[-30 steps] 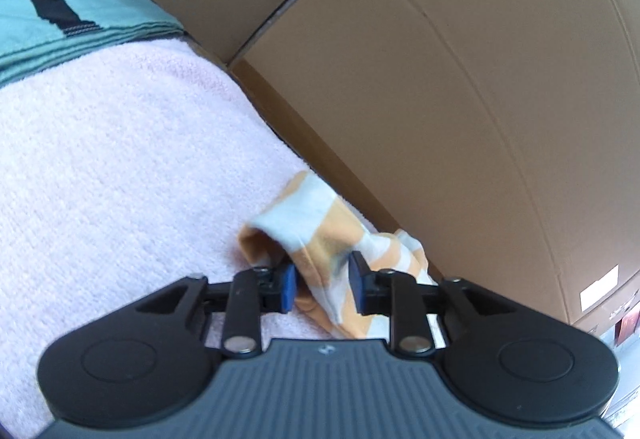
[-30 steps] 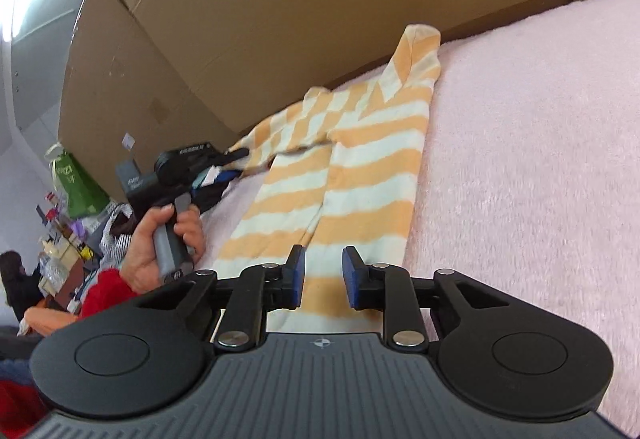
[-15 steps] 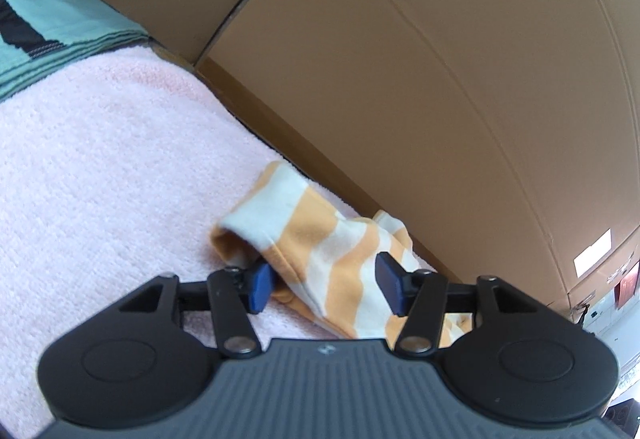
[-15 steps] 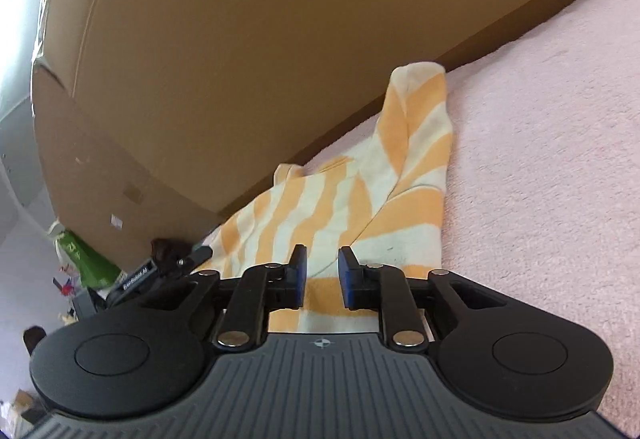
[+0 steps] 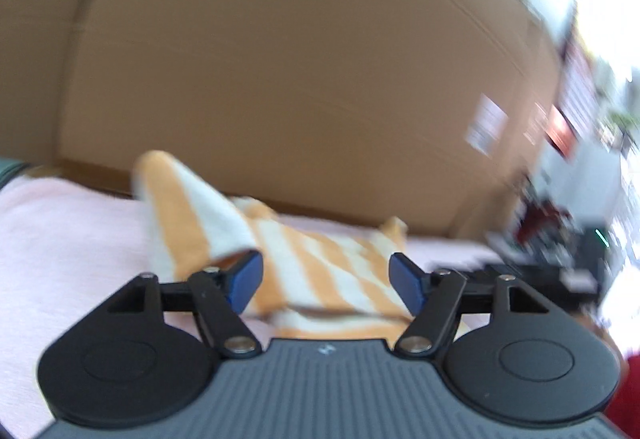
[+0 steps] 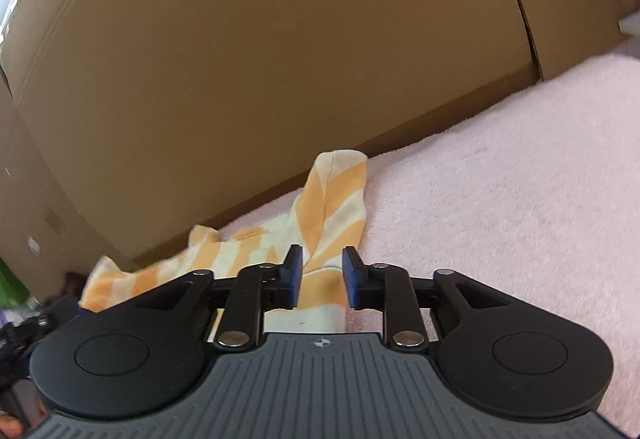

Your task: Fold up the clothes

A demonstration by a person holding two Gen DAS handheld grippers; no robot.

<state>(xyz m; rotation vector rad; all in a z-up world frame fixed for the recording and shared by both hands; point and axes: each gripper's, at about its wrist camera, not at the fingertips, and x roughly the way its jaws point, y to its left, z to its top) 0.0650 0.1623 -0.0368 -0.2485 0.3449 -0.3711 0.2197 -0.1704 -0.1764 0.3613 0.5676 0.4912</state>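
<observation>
Left tool (image 5: 326, 281) has popped wide open, letting go of the orange-and-white striped cotton garment (image 5: 316, 265), now on the fluffy pink blanket (image 5: 72, 239) at 12 o'clock. Right tool (image 6: 320, 281) stays narrowly parted around the hem; fold looks half-done.

Against the plain brown cardboard wall (image 6: 280, 39), the garment (image 6: 336, 195) is striped orange and white on a pale pink fuzzy blanket (image 6: 500, 199), and both black grippers, left gripper (image 5: 326, 281) and right gripper (image 6: 322, 281), carry blue fingertip pads (image 5: 244, 279).
</observation>
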